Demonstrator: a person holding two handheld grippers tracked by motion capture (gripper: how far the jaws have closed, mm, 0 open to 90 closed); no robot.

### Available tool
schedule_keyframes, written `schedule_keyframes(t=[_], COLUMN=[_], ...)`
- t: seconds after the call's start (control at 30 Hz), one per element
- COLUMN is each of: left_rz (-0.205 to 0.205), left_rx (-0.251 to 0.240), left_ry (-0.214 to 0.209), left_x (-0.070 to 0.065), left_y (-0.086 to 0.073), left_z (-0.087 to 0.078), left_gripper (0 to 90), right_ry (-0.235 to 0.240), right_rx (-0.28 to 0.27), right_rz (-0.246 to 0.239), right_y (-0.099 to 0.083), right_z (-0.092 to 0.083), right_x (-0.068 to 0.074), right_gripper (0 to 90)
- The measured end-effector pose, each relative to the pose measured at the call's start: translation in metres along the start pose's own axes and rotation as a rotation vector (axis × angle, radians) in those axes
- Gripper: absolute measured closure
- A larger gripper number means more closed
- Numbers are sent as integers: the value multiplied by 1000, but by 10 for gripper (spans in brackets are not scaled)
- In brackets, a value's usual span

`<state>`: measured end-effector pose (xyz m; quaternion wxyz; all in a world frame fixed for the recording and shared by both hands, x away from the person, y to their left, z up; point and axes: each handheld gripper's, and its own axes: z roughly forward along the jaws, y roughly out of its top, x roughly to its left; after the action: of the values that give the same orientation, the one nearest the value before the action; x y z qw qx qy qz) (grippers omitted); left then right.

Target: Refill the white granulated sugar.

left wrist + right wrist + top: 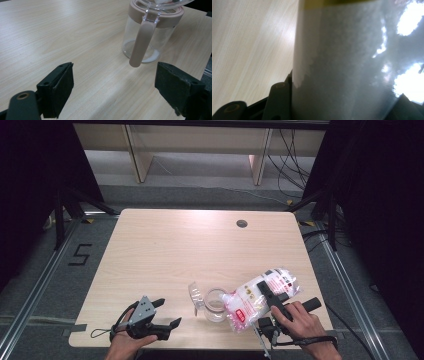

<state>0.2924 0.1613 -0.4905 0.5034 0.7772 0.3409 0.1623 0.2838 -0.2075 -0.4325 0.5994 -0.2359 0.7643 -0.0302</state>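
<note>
While tilted over the jar, bag (white grains) in right gripper

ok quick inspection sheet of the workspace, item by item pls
surface: light wood table, round grommet hole near the far edge
job's things: clear jar with beige rim and handle, lid flipped open, a little white powder at the bottom; plastic bag of white granules tilted over the jar's mouth
clutter: nothing seen
grippers: left hand-held gripper open, empty, near the front edge; right hand-held gripper clamped on the bag
cables: one trails from each gripper; more on the floor at far right
surroundings: grey floor, a "5" marked at left, dark curtains at the sides
</note>
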Motion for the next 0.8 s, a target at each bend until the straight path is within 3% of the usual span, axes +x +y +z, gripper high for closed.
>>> schedule_keyframes(t=[0.27, 0.3, 0.33, 0.57, 0.6, 0.8], left_rz=[5, 12, 12, 1, 2, 7], left_rx=[18, 22, 22, 9, 6, 7], left_ry=[10, 13, 13, 3, 1, 3], left_x=[-1, 0, 0, -1, -1, -1], left_y=[0, 0, 0, 0, 1, 1], left_z=[-1, -1, -1, -1, -1, -1], left_gripper=[153, 153, 153, 152, 153, 152], right_ry=[6, 10, 2, 0, 5, 4], right_rx=[6, 15, 6, 5, 4, -3], right_rz=[-37, -25, -53, -49, -16, -47], right_y=[1, 1, 1, 0, 0, 2], right_z=[-1, -1, -1, -1, -1, 0], right_x=[-4, -3, -5, -6, -4, -7], right_gripper=[515, 515, 516, 517, 518, 520])
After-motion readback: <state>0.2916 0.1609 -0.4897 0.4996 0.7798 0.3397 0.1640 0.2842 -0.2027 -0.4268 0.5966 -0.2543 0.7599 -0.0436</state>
